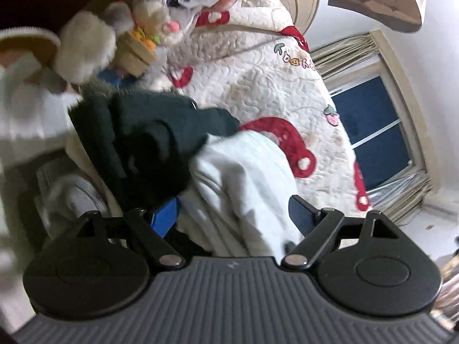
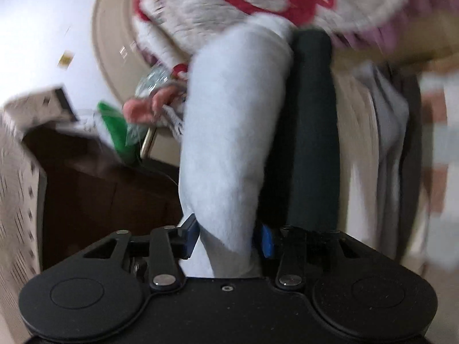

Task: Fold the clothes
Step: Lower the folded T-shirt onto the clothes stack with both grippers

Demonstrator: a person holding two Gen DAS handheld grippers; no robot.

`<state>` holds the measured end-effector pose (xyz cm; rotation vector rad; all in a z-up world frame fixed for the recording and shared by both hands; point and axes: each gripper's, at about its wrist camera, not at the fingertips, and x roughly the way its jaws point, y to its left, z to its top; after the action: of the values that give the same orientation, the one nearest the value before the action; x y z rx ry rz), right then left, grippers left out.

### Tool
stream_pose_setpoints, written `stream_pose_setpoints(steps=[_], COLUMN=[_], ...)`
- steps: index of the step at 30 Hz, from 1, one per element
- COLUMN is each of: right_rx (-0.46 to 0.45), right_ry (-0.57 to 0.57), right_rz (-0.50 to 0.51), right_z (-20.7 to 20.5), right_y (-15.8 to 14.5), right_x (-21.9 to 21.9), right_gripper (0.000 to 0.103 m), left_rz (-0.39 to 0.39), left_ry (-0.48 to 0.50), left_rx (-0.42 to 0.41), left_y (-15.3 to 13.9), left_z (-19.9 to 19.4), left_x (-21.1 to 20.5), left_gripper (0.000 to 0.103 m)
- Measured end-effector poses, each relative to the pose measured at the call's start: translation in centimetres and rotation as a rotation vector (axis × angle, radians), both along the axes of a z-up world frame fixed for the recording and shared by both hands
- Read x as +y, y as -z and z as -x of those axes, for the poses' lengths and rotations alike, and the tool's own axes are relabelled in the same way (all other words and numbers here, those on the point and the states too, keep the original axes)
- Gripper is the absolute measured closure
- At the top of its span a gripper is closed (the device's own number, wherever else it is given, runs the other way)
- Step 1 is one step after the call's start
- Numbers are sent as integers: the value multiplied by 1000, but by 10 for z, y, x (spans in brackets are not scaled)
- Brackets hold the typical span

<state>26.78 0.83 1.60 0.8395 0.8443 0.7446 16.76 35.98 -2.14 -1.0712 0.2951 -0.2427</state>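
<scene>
A: From the left wrist we see our left gripper (image 1: 233,219) with its blue fingers (image 1: 163,219) set wide apart, and the soft white knitted garment (image 1: 246,177) bunched between them. The cloth fills the gap, but we cannot tell whether the fingers actually press on it.

B: From the right wrist we see our right gripper (image 2: 229,239) pinching that same white garment (image 2: 229,132); its blue pads (image 2: 190,236) sit tight against the fabric on both sides, and the cloth rises from there as a thick roll.

A: Just beside the white garment, in the left view, lies a dark green, nearly black piece of clothing (image 1: 149,140), touching it on the left.

B: We see the dark piece too (image 2: 311,132), pressed against the white roll's right side.

A: Beyond both lies the cream quilted bedspread with red shapes (image 1: 258,66), and at its far end sits a grey and white plush rabbit (image 1: 160,8).

B: A window with dark panes (image 1: 373,126) stands to the right of the bedspread. Much of our right view is blurred.
</scene>
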Motion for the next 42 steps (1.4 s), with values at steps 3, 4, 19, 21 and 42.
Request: stream_pose_setpoints(steps=[3,4,19,21,42], right_rx=[-204,-262,-525,-505,-808], right_ry=[13,28,96,121,-45], right_rz=[161,196,319,374,766], right_z=[6,6,-79,-83,-32], right_y=[-31,-39,-38,-28,-42], right_x=[-15,-21,-6,-5,56], right_gripper=[44,43,60,58,49], left_rz=[-117,-157,-431,-452,-648], left_ry=[-45,-59,-88,-104,-53], left_rx=[11,20,56,56,67], left_y=[-6,-8,-9,-11,-33], left_z=[1,1,-2,-1,-5], left_x=[-6,-8,-33,-35,-51], left_gripper=[21,21,23,25,59])
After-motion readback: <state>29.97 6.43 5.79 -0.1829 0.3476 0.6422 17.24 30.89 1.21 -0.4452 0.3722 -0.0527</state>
